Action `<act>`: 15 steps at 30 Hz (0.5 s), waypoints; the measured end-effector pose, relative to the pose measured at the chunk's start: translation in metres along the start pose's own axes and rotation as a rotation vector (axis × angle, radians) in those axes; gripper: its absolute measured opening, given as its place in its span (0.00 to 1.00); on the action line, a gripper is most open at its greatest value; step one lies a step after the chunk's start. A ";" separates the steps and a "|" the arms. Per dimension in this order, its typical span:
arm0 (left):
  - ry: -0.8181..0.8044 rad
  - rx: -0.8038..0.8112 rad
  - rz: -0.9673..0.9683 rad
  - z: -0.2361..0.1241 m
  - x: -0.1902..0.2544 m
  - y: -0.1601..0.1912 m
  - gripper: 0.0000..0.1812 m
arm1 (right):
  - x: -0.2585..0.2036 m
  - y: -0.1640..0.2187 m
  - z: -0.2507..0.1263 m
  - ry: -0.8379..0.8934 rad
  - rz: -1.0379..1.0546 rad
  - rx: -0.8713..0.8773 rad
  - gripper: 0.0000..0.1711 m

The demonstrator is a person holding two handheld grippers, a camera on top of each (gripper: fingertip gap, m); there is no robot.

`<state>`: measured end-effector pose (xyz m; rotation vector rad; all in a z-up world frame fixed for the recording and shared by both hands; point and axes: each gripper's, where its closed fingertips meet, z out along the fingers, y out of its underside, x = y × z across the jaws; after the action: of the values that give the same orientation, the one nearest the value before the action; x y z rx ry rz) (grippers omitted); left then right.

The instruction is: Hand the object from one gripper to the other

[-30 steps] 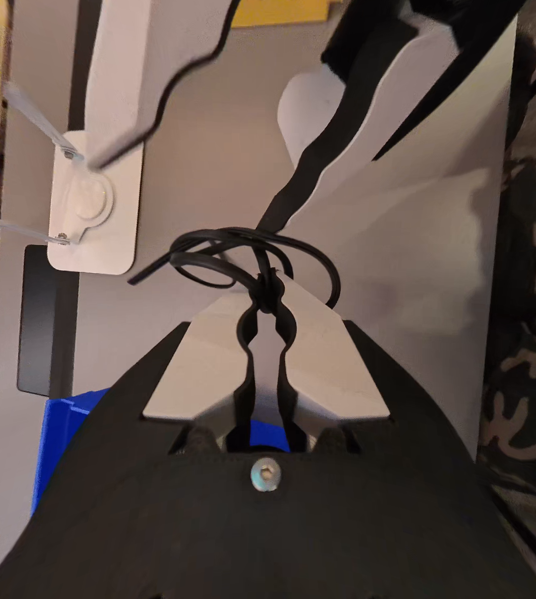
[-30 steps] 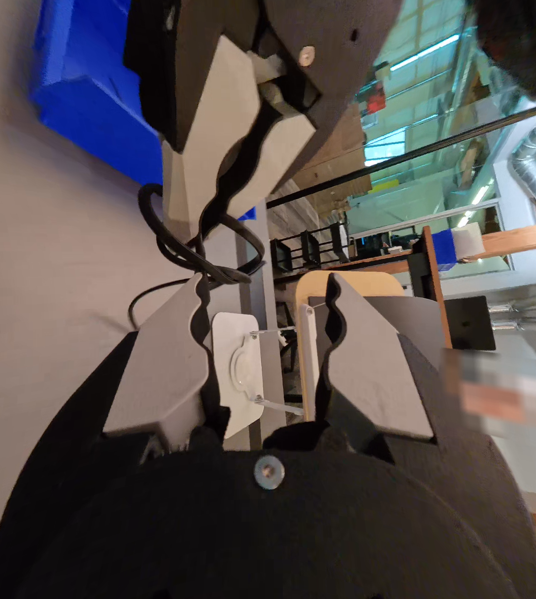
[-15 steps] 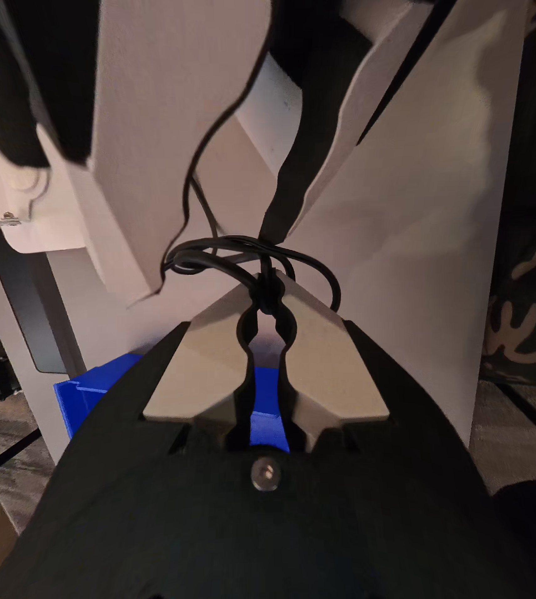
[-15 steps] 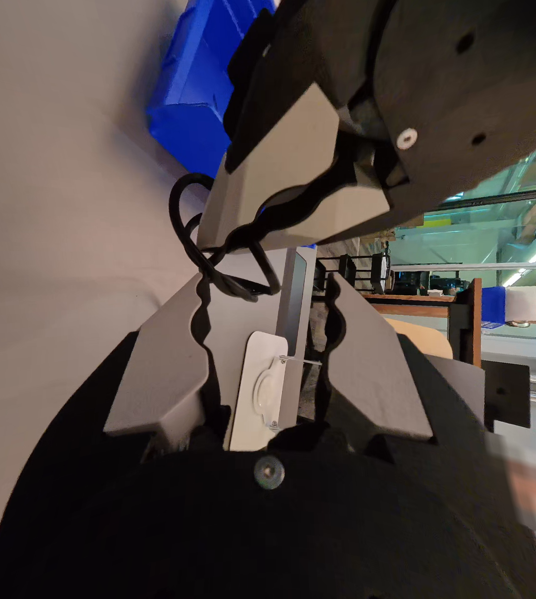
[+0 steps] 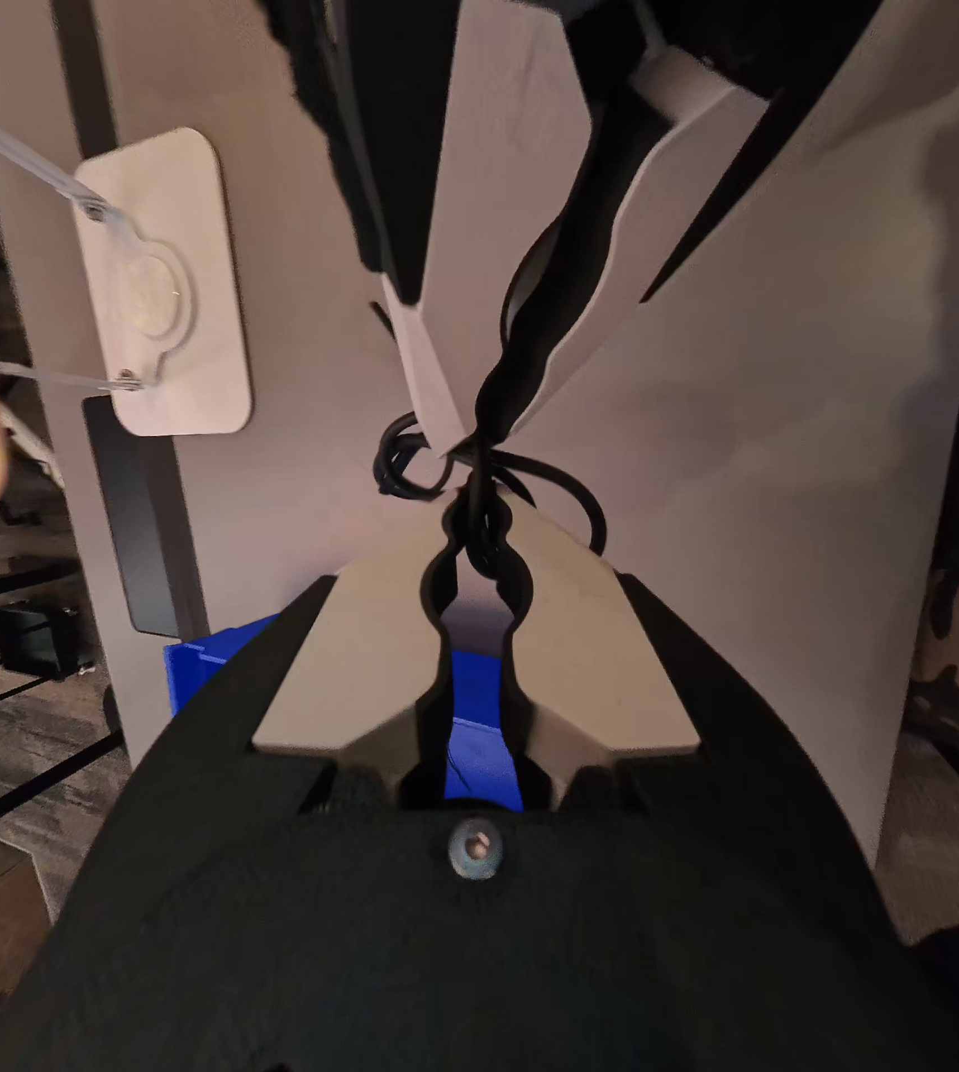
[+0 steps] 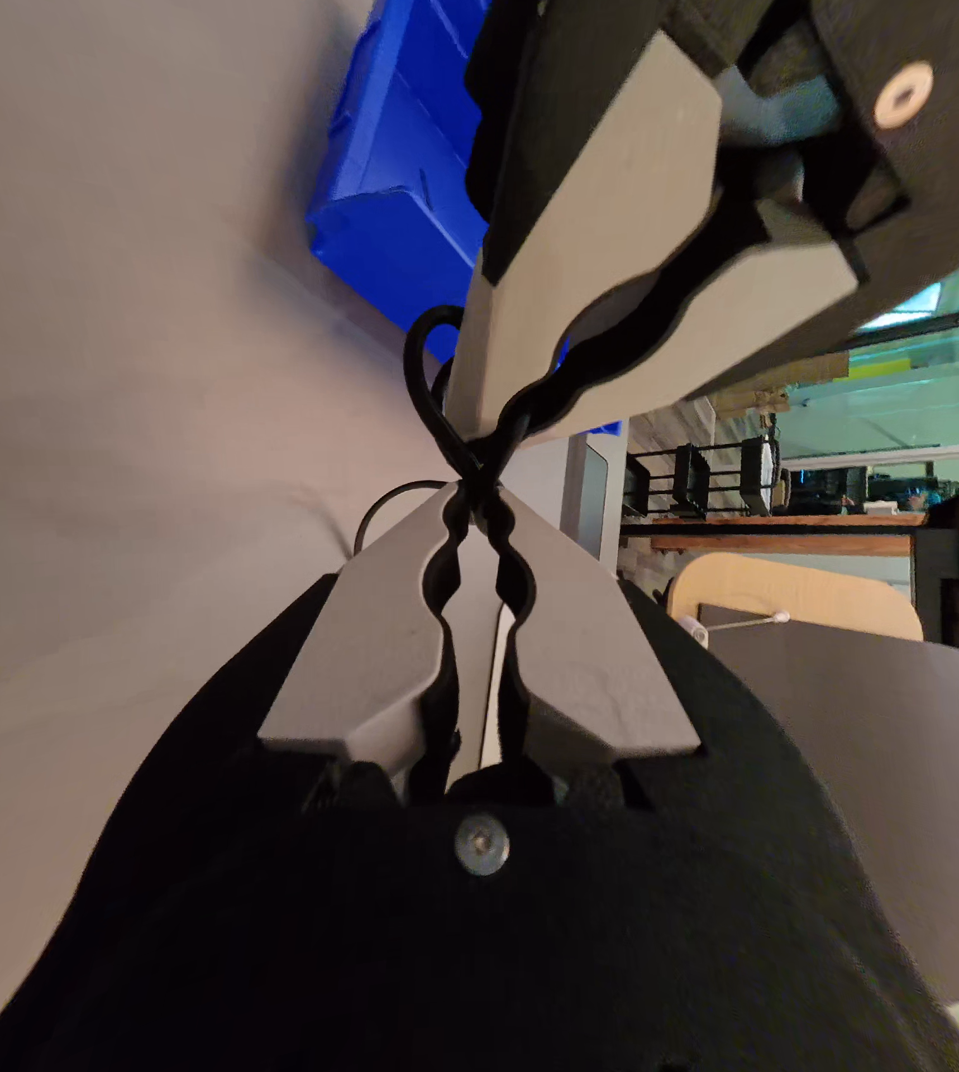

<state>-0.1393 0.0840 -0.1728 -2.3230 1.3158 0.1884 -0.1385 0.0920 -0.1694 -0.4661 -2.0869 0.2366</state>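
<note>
Cable bundle [image 5: 480,493] pinched by both grippers, left [image 5: 478,510] and right [image 6: 476,500], tip-to-tip.

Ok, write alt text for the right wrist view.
Two grippers meet tip to tip, both pinching one coiled black cable: the right gripper from below, the left gripper from the upper right. A pale table and a blue bin lie behind.

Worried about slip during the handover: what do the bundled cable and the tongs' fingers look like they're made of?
Cable: thin black cord with a smooth, slightly glossy jacket, probably rubber or PVC; it bends into soft loops. Fingers: matte pale grey rigid shells, likely plastic, lined with a wavy black inner strip that looks rubbery, though that is uncertain.
</note>
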 end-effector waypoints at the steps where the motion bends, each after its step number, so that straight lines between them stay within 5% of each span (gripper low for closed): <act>1: -0.020 0.022 -0.016 -0.004 -0.005 -0.003 0.04 | 0.003 0.002 -0.002 0.007 0.023 0.005 0.02; 6: -0.141 0.133 -0.086 -0.028 -0.030 -0.014 0.21 | 0.020 0.008 -0.015 0.054 0.105 0.029 0.02; 15: -0.175 0.311 -0.184 -0.058 -0.048 -0.022 0.35 | 0.055 0.032 -0.031 0.169 0.318 0.047 0.02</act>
<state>-0.1521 0.1041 -0.0979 -2.0952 0.9653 0.1151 -0.1308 0.1439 -0.1218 -0.7637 -1.8325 0.4163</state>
